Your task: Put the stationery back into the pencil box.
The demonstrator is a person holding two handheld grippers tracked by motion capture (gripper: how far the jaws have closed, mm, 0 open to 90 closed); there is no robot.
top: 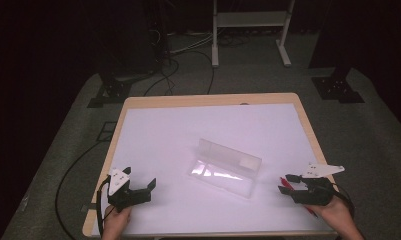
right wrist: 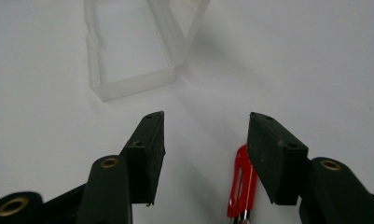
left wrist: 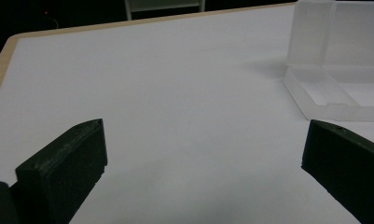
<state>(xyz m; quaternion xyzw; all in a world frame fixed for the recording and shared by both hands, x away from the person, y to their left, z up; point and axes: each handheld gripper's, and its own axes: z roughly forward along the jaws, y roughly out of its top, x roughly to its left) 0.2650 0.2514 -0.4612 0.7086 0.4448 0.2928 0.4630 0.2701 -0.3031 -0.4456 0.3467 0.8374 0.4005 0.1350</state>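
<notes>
A clear plastic box (top: 223,169) lies open in the middle of the white sheet, its lid standing up at the back. My left gripper (top: 140,176) rests near the front left, open wide with nothing between its jaws (left wrist: 203,126); the box (left wrist: 324,88) is off to its right. My right gripper (top: 283,182) is at the front right, low over the sheet, and open (right wrist: 205,119). A slim red object (right wrist: 239,184) lies on the sheet between its jaws, close to one jaw, and the pads do not press on it. The box (right wrist: 128,56) is just ahead.
The white sheet (top: 188,130) covers most of the wooden table (top: 308,125). Cables trail over the floor to the left and behind. A white frame stand (top: 248,20) and dark stand feet (top: 338,90) are beyond the table's far edge.
</notes>
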